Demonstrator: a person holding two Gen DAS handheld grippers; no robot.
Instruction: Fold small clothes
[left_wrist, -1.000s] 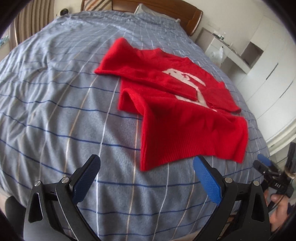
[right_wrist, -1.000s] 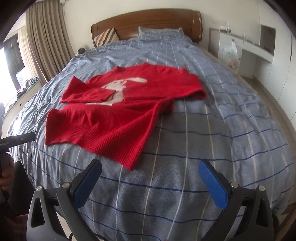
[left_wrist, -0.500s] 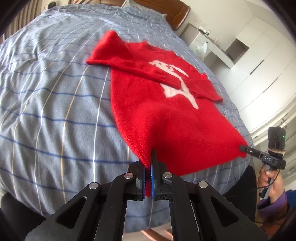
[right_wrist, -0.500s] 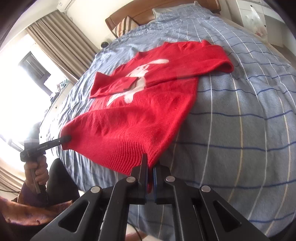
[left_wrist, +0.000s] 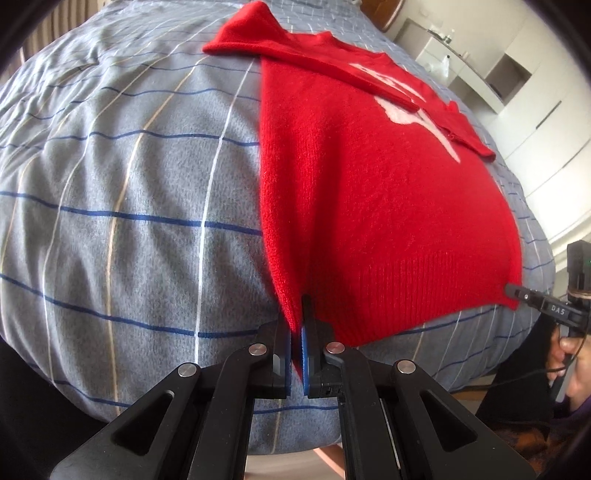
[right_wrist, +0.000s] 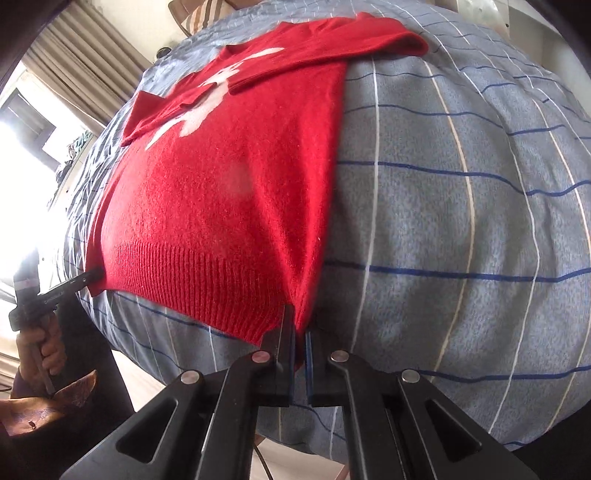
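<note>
Bed with a grey-blue checked duvet (left_wrist: 122, 206) fills most of both wrist views, blue and cream lines running across it. Red sweater (left_wrist: 369, 192) lies flat on the duvet, centre to upper right in the left wrist view, centre to upper left in the right wrist view (right_wrist: 229, 184); white motif (left_wrist: 406, 99) on the chest, both sleeves folded across the body over it, ribbed hem nearest the cameras at the near edge of the bed. Wooden headboard (left_wrist: 384, 11) is just visible at the top of the left view, white cabinets (left_wrist: 524, 107) in the upper right; in the right view, beige curtains (right_wrist: 85, 62) in the upper left and a striped pillow (right_wrist: 199, 14) at the top edge. Left gripper (left_wrist: 296, 332), bottom centre of its view: jaws fully closed, blue pads clamping one bottom corner of the hem. Right gripper (right_wrist: 299, 332), bottom centre of its view: jaws likewise closed, pinching the opposite hem corner. Each gripper also shows small at the edge of the other's view, biting its corner: right one at the right edge, with the person's hand (left_wrist: 570, 354) on the handle; left one at the lower left edge, hand (right_wrist: 40, 347) below it.
</note>
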